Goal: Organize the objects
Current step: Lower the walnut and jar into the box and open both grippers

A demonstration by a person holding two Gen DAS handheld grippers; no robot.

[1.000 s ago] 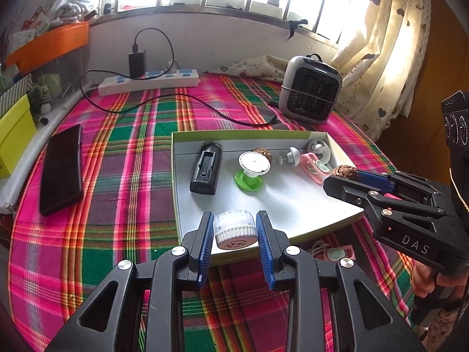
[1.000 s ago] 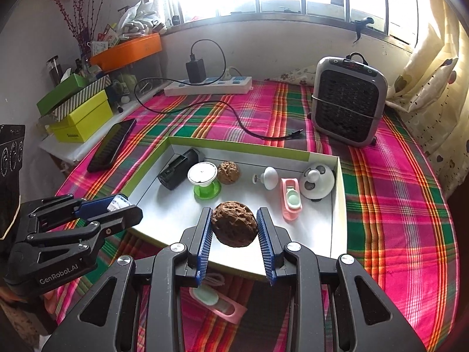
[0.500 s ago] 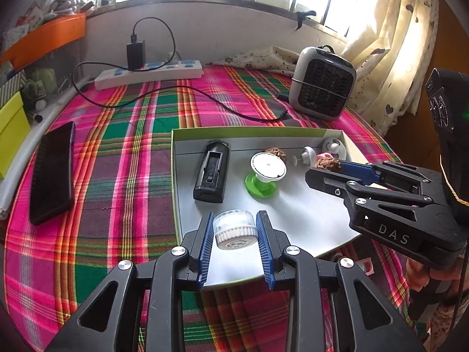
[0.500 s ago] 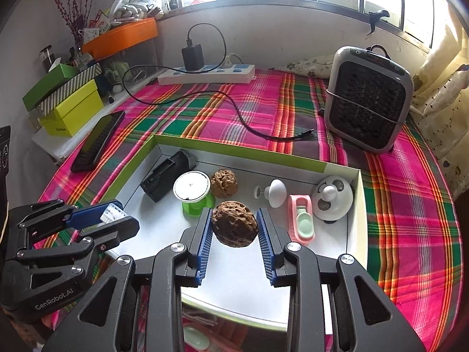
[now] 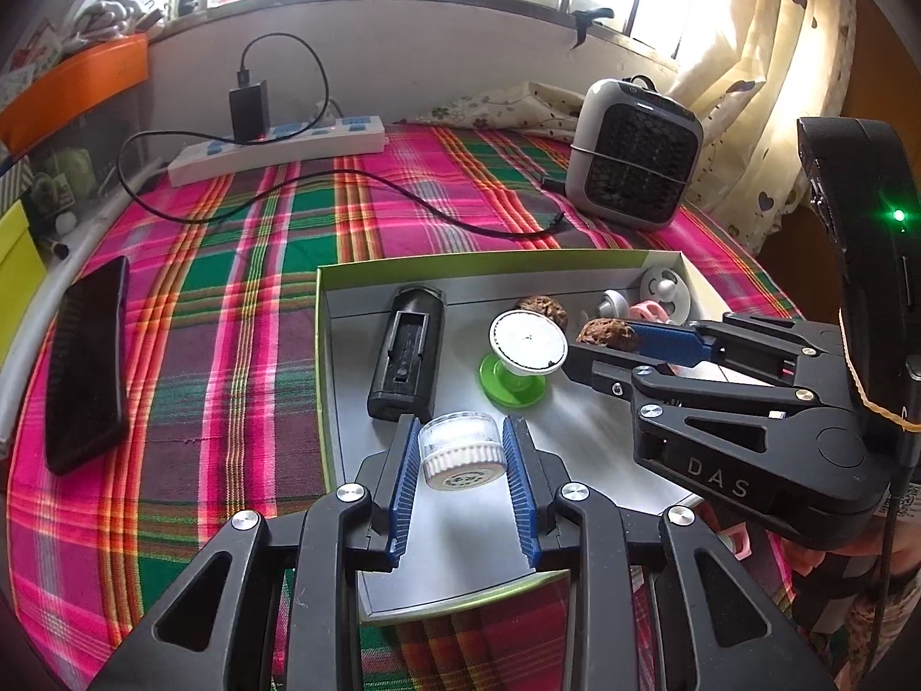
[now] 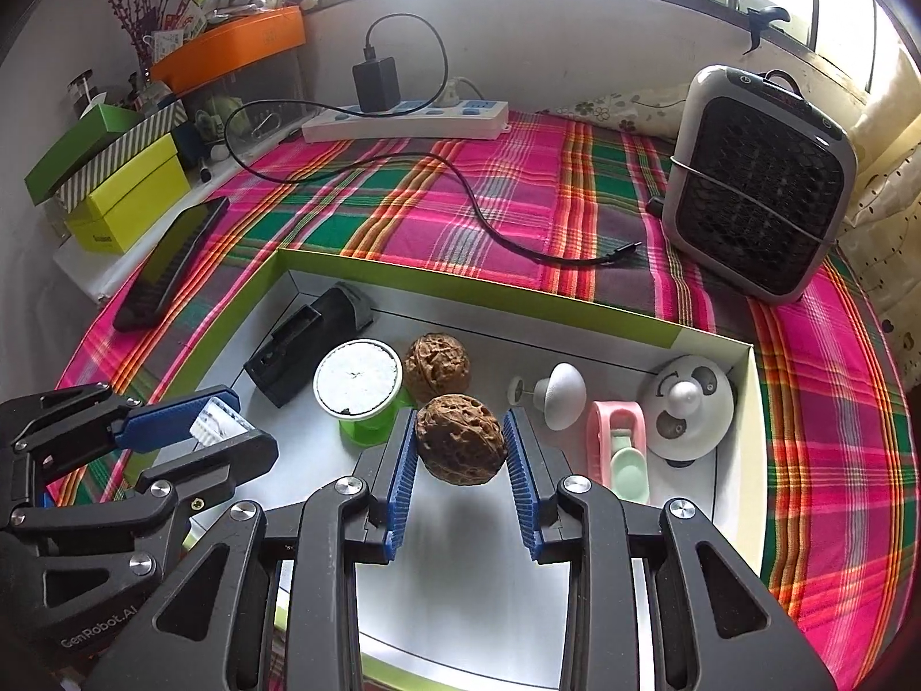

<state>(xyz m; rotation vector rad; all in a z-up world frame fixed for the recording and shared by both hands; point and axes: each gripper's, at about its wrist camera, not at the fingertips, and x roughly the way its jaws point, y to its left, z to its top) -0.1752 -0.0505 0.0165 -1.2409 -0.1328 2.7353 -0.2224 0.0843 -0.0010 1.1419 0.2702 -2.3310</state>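
Observation:
My left gripper [image 5: 460, 449] is shut on a small clear jar with a white ribbed lid [image 5: 462, 449], held over the front left of the white tray with a green rim [image 5: 460, 262]. My right gripper [image 6: 459, 448] is shut on a brown walnut [image 6: 459, 446], held over the tray's middle. It also shows in the left wrist view [image 5: 604, 337]. In the tray lie a black case [image 5: 407, 358], a green spool with a white top [image 5: 526, 354], a second walnut [image 6: 437, 368], a white knob [image 6: 561, 394], a pink clip [image 6: 621, 449] and a round white panda-face piece [image 6: 688, 406].
The tray sits on a pink and green plaid cloth [image 6: 518, 196]. A grey heater [image 6: 760, 181] stands at the back right, a power strip with a charger and cable [image 6: 406, 118] at the back, a black phone [image 5: 86, 363] at the left. Boxes [image 6: 115, 184] stack at the far left.
Both grippers have moved forward over the tray with their loads. The right gripper with the walnut now sits close behind the green spool and the second walnut.

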